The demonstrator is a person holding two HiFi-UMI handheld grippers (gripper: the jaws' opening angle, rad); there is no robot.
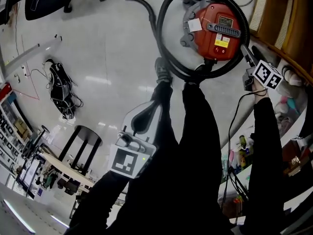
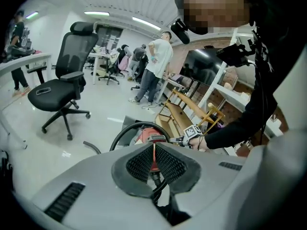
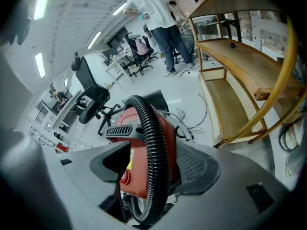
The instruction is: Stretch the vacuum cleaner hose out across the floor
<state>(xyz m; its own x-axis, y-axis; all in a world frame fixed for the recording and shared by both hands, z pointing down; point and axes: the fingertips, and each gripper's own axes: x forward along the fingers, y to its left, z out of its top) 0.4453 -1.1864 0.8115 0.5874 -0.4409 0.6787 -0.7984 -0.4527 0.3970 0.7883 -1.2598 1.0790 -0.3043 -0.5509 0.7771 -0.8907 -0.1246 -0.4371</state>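
Just beside the vacuum cleaner (image 1: 215, 28), our right gripper (image 3: 154, 163) straddles the hose (image 3: 152, 128), jaws spread. We should clamp firmly before pulling away. Our left gripper (image 2: 154, 159) is pressed together, empty.

The hose (image 3: 152, 152) is showing ribbed, matt black plastic. The vacuum body (image 1: 215, 31), at one o'clock, is gleaming in glossy red plastic. The floor (image 1: 107, 58) is shining smooth, mirroring lights; the shelf (image 3: 235, 66) is looking like pale wood.

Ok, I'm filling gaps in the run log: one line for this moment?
left tongs: shut, empty | right tongs: open, hose between them | hose: looped round red vacuum cleaner, not yet stretched out
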